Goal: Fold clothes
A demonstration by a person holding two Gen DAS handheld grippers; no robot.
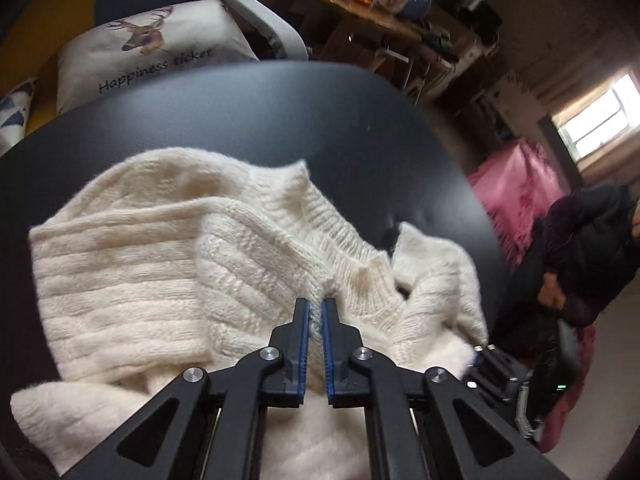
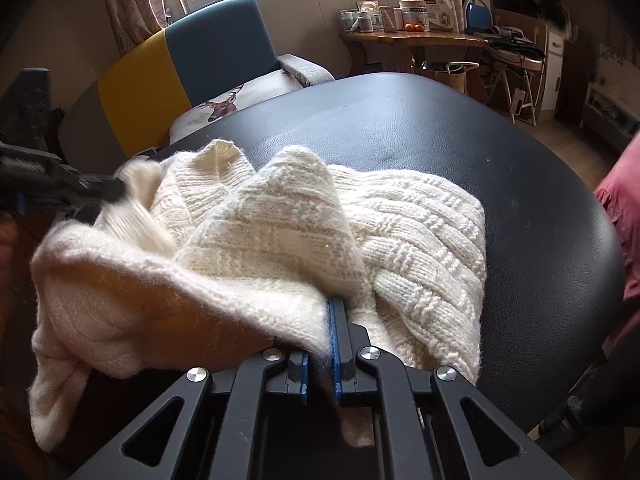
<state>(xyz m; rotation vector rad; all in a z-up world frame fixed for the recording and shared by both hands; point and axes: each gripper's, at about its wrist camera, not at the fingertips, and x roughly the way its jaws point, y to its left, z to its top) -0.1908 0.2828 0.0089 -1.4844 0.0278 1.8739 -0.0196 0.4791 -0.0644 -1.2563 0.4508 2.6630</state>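
Cream sweater (image 1: 168, 264): lies bunched on the black worktop (image 1: 280, 120). Left gripper (image 1: 316, 308) and right gripper (image 2: 329, 312): fingers pinched on knit. Advice: lift both edges level, fold evenly across the sweater.

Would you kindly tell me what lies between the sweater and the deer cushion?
Only bare black tabletop separates the sweater from the deer cushion, as the left wrist view shows.

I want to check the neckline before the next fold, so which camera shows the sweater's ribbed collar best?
The left wrist view. There the ribbed collar of the cream sweater runs unobstructed from the table side down to the left gripper. In the right wrist view a raised fold and the right gripper cover most of it; only a bit shows.
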